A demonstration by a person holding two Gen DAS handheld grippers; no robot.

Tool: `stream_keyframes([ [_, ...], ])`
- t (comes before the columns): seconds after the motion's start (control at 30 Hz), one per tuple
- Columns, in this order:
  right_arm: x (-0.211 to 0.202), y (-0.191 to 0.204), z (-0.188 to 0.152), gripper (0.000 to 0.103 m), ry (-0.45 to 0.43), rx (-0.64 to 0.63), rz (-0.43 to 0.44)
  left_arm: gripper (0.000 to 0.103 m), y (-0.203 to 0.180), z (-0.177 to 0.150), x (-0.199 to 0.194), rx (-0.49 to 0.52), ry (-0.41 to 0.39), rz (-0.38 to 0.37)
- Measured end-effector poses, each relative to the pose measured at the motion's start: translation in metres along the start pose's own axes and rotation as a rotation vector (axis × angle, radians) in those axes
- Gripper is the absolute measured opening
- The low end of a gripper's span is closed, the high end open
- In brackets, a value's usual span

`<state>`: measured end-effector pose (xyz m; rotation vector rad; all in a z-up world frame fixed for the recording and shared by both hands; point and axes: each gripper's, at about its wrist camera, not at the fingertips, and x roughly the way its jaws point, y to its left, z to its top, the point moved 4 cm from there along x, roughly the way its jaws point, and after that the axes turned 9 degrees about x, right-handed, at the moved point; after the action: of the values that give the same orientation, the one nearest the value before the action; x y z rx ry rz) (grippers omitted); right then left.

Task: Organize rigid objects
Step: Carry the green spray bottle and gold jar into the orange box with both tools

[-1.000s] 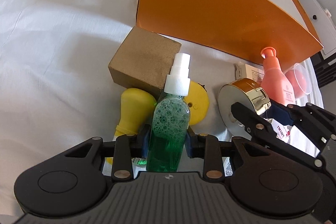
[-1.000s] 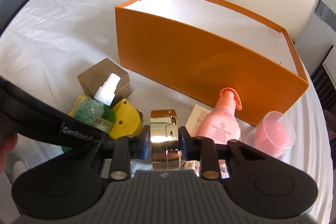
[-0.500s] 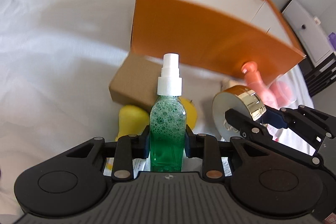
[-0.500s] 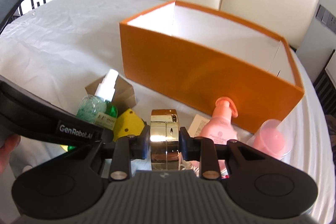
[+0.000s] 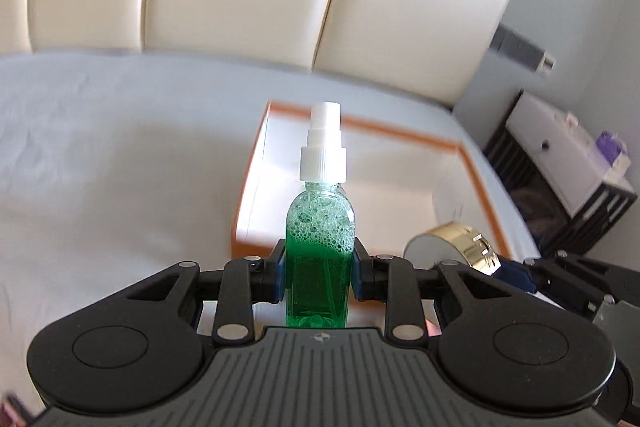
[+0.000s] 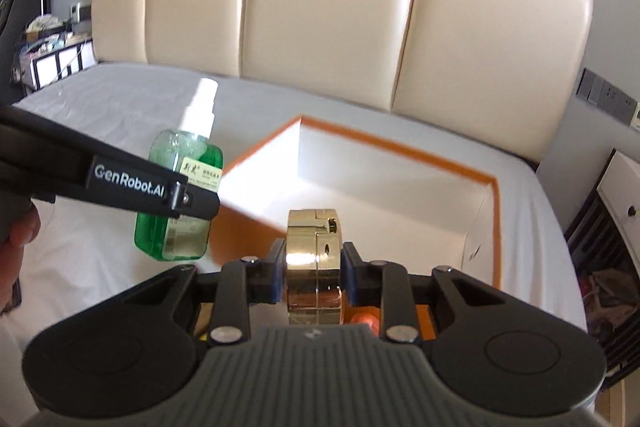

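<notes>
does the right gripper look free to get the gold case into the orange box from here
Probably yes. The right gripper is shut on the gold case, held above the orange box, whose open white inside looks bare ahead of it. The left gripper with the green bottle stays off to the side.

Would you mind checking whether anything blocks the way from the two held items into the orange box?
Nothing visible does: the green spray bottle and gold case are held near the orange box, whose visible white interior looks bare.

Bright daylight; glare inside orange box (image 6: pixel 400 187); motion blur; fisheye-bent edges.
</notes>
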<state>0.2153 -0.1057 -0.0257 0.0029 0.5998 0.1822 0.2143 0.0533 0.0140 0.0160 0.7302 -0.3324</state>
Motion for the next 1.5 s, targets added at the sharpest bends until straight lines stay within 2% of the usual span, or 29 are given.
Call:
stream_keyframes([
  [0.13, 0.011, -0.013, 0.035, 0.027, -0.07, 0.007, -0.05, 0.033, 0.002, 0.033, 0.015, -0.021, -0.076, -0.008],
  [0.23, 0.031, -0.023, 0.051, 0.027, -0.065, 0.024, -0.076, 0.033, -0.002, 0.049, 0.036, 0.003, -0.102, -0.005],
  [0.37, 0.066, -0.031, 0.053, 0.027, -0.009, 0.049, -0.099, 0.033, 0.001, 0.05, 0.062, 0.022, -0.069, -0.035],
  [0.5, 0.099, -0.036, 0.041, 0.027, 0.079, 0.075, -0.097, 0.033, -0.001, 0.04, 0.09, 0.045, -0.011, -0.055],
  [0.73, 0.138, -0.038, 0.018, 0.027, 0.216, 0.111, -0.067, 0.033, -0.005, 0.021, 0.12, 0.148, 0.118, -0.017],
  [0.93, 0.156, -0.033, 0.007, 0.027, 0.296, 0.128, -0.03, 0.033, -0.001, 0.006, 0.123, 0.164, 0.2, 0.009],
  [1.17, 0.168, -0.028, 0.002, 0.027, 0.349, 0.15, -0.003, 0.033, 0.005, -0.001, 0.126, 0.18, 0.234, 0.07],
  [1.5, 0.174, -0.022, 0.005, 0.027, 0.366, 0.147, -0.025, 0.036, 0.009, 0.001, 0.126, 0.169, 0.222, 0.058],
])
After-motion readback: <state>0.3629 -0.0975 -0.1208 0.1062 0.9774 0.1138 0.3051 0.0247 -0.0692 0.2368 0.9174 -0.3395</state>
